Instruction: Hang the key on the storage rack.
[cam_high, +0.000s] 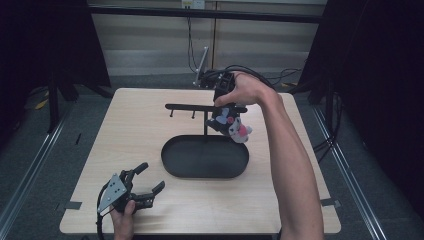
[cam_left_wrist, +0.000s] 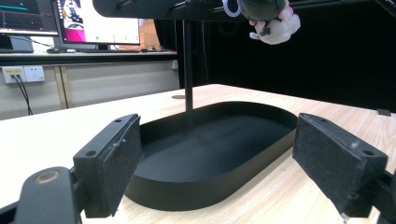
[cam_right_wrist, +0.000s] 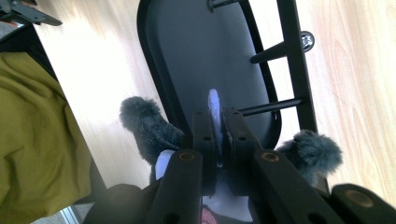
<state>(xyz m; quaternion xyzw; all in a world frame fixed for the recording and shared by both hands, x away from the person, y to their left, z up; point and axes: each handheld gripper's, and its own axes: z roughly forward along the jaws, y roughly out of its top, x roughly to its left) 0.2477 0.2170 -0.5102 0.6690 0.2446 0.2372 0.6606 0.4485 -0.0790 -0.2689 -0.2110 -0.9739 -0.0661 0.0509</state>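
Wood table | grey floor | left gripper jaws spread | right gripper jaws pinching plush toy

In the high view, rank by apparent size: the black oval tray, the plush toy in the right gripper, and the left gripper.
1. black oval tray, clearly largest.
2. left gripper, though it sits nearer the camera.
3. plush toy, smallest, partly hidden by the right gripper.

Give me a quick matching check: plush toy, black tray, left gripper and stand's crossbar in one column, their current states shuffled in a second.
1 plush toy
2 black tray
3 left gripper
4 crossbar

a jaws open, low over the table's near edge
b nothing lying in it
c clamped in the right gripper
d pegs with nothing hanging on them

Pairs: 1-c, 2-b, 3-a, 4-d
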